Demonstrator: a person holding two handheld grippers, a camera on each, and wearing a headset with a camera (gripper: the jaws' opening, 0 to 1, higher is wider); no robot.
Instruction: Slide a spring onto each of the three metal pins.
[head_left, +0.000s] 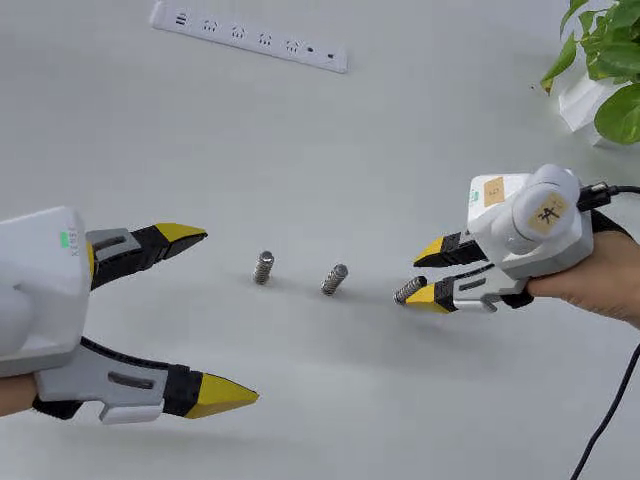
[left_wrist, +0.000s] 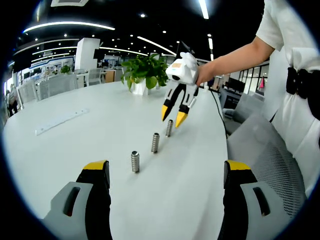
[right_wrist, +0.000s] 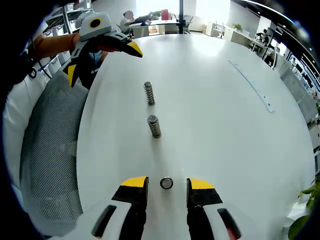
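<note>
1. At 8 o'clock in the head view, the left gripper (head_left: 230, 316) is held with its jaws spread wide.
2. At 3 o'clock, the right gripper (head_left: 420, 280) is held narrowly parted around the nearest sprung pin (right_wrist: 166, 183), with gaps seen on both sides.
3. Toward 9 o'clock of that pin, the middle sprung pin (head_left: 335, 279) and the last sprung pin (head_left: 263, 267) are stood on the white table (head_left: 320, 140).

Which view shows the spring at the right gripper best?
Head view: spring side-on, coils clear, at the right gripper's tips. Right gripper view sees it end-on between open jaws; left gripper view has it small and distant.
</note>
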